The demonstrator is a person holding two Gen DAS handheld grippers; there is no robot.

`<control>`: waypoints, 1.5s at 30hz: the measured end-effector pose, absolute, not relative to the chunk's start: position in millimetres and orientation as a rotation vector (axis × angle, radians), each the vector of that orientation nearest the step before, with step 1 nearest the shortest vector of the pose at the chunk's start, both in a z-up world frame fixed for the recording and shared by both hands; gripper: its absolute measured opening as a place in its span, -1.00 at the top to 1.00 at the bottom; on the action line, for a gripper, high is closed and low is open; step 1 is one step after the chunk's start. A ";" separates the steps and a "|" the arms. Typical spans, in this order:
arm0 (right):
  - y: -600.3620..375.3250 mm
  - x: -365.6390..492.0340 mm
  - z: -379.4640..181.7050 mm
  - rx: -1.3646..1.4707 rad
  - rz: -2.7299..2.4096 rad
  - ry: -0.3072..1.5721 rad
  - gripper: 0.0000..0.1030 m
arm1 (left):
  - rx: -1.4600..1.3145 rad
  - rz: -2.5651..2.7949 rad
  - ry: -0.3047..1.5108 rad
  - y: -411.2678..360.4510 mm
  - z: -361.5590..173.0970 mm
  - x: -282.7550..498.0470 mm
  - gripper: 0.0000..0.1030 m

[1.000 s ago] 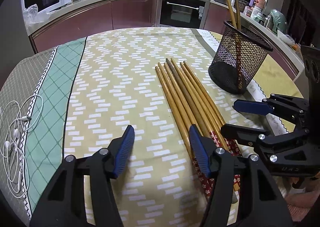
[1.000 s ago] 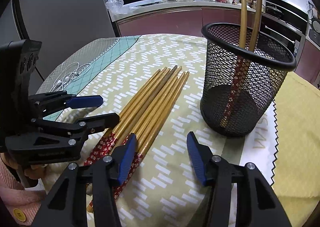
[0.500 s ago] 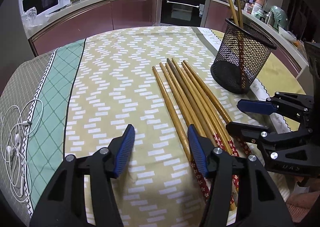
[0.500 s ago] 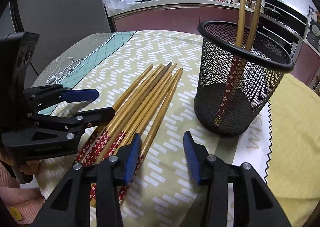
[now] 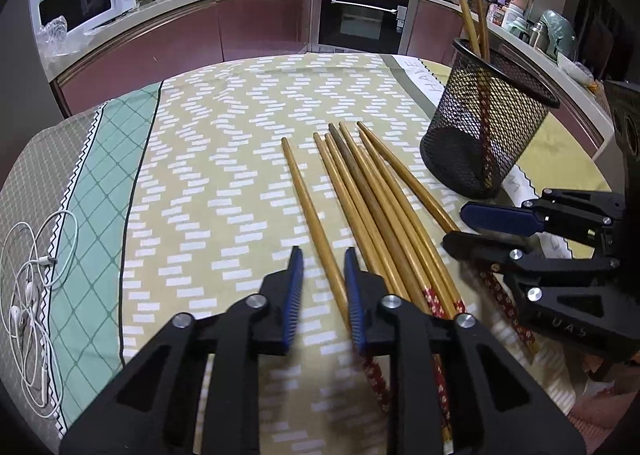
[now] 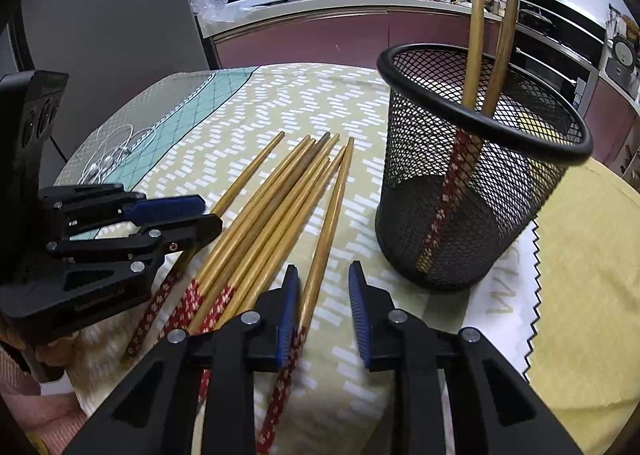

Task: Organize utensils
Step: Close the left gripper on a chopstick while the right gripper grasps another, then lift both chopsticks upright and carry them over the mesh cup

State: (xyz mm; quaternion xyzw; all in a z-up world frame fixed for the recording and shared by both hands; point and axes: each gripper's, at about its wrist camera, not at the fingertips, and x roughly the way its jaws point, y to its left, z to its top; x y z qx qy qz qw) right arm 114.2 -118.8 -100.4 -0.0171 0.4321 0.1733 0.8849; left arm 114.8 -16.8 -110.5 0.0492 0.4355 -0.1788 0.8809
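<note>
Your left gripper (image 5: 320,269) had just been closing around the leftmost chopstick (image 5: 308,207), which lay apart from the bunched chopsticks (image 5: 380,207) on the patterned cloth (image 5: 224,159); a gap still showed between pads and wood. Your right gripper (image 6: 323,295) had also been narrowing, the rightmost chopstick (image 6: 328,223) against its left pad, ungripped. Farther right stood the mesh holder (image 6: 472,207), two chopsticks upright inside.
</note>
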 end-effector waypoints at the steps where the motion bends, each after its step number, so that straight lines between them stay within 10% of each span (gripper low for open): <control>1: -118.1 115.1 -100.4 -0.032 0.360 0.897 0.50 | 0.094 -0.371 0.910 -17.1 -110.4 116.6 0.70; 7: -132.0 118.3 -101.5 0.081 0.367 0.908 0.88 | 0.063 -0.347 0.908 -17.7 -109.9 117.0 0.84; 45: -131.4 90.0 -70.7 0.035 0.525 0.825 0.88 | 0.045 -0.441 0.882 -14.5 -95.1 98.8 0.86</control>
